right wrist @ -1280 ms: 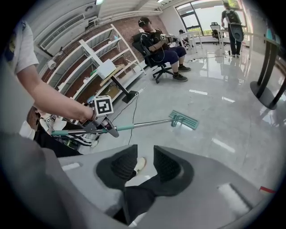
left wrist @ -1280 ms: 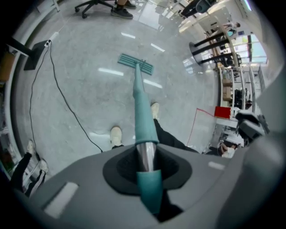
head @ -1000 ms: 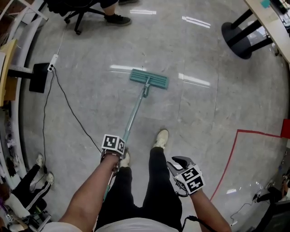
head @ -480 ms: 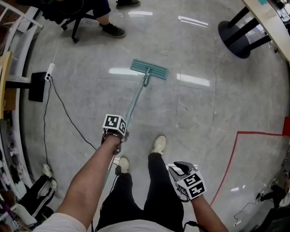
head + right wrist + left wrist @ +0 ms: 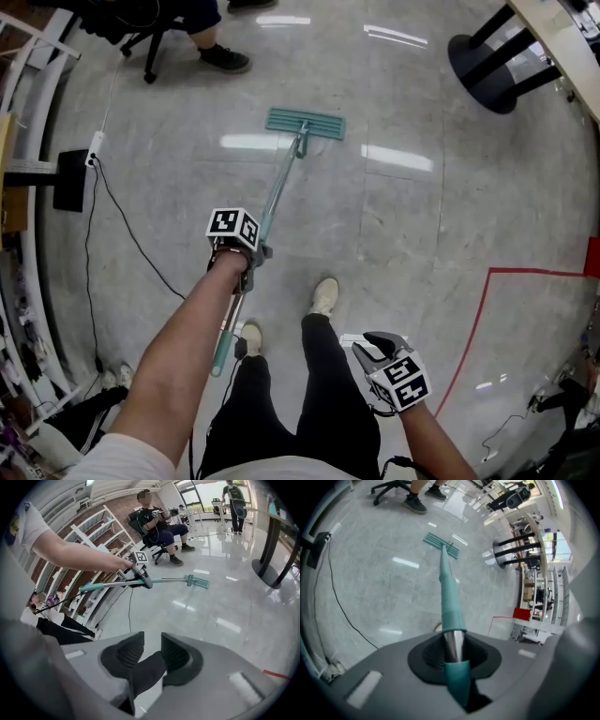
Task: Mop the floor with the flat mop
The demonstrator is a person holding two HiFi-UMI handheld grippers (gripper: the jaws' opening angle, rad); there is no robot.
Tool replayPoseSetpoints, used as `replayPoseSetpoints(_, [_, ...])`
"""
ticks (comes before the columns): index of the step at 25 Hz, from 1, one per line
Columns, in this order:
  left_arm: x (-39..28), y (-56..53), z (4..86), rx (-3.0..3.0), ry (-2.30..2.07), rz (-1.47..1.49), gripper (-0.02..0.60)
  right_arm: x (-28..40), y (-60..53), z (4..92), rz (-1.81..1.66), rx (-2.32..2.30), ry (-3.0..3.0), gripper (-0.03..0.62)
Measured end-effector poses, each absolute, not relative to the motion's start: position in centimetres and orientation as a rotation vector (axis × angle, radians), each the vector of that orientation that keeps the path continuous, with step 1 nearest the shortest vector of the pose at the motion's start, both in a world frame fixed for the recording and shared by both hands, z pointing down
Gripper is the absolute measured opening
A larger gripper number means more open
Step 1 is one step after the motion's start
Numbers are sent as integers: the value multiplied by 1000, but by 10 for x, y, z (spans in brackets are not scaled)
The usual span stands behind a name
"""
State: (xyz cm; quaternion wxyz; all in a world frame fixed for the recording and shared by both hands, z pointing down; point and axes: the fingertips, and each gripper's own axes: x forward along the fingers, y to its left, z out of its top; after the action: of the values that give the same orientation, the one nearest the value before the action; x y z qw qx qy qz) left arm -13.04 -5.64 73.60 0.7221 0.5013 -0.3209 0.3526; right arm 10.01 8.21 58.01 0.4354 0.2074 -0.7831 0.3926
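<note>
Left gripper (image 5: 251,257) is clamped tight on the flat mop (image 5: 279,192), partway up its teal-and-metal handle. The left gripper view shows the shaft pinched from both sides, with no gap. The handle slants forward and away from the person. The teal mop head (image 5: 305,123) lies flat on the grey polished floor (image 5: 422,234), well ahead of the white shoes (image 5: 324,296) and just beside a bright strip of reflected light. The handle's teal end sticks out behind the gripper, low by the person's left leg. Right gripper (image 5: 380,345) hangs at the person's right side, well apart from the mop. Its jaws stand slightly apart and grip nothing; only a dark trouser leg shows beyond the gap. A black cable (image 5: 122,225) trails across the floor at left, and a red tape line (image 5: 478,319) runs at right.
</note>
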Motion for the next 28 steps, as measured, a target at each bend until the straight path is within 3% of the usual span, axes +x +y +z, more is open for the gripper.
replayPoseSetpoints(10, [-159, -34, 713, 1122, -777, 843, 72, 79, 88, 575, 953, 516, -1979, 112])
replayPoseSetpoints(28, [-229, 215, 672, 1084, -763, 953, 72, -14, 121, 567, 837, 438, -2087, 112])
